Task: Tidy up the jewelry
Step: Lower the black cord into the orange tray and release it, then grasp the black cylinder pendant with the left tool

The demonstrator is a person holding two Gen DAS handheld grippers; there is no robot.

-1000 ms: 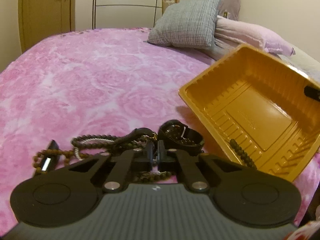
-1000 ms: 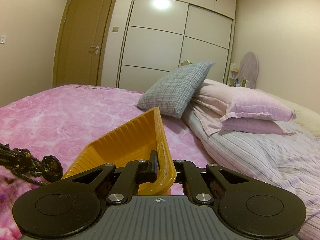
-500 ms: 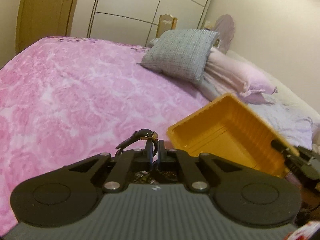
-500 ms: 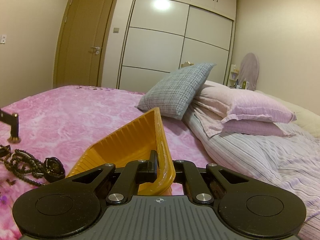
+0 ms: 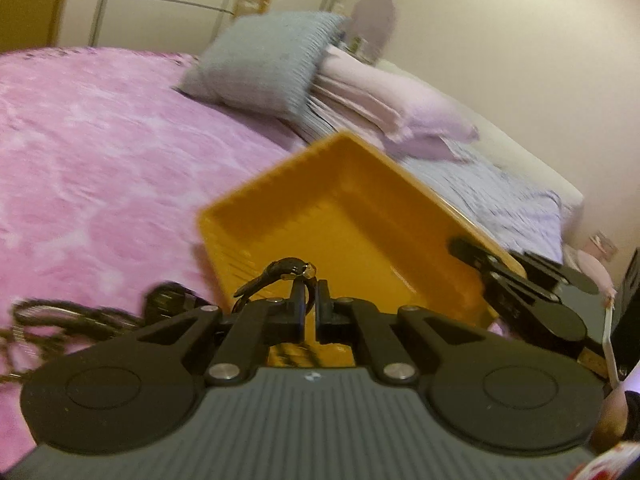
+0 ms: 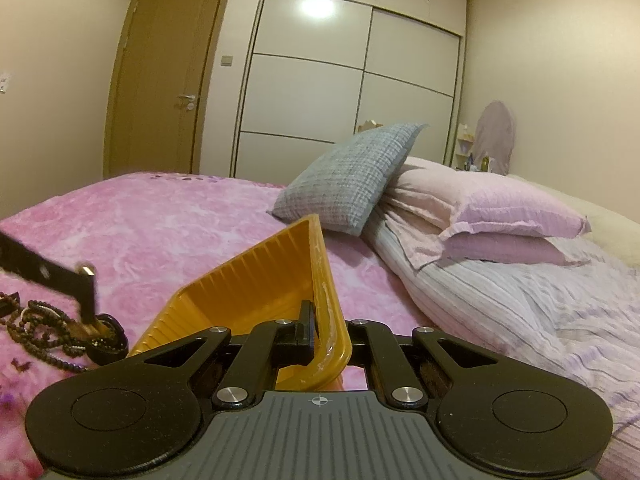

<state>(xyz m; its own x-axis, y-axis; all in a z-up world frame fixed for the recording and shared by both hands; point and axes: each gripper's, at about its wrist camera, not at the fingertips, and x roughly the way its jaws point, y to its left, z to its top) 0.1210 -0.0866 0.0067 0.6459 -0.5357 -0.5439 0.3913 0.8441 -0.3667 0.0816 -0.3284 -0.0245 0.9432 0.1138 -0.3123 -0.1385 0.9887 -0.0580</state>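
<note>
No readable text or labels anywhere.

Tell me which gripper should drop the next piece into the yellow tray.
Left. The left gripper is already shut on a black strap above the yellow tray; the right gripper clamps its rim.

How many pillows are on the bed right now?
3: a grey cushion propped upright against two pink pillows, one stacked on the other, at the head of the bed. More could be hidden behind them.
</note>
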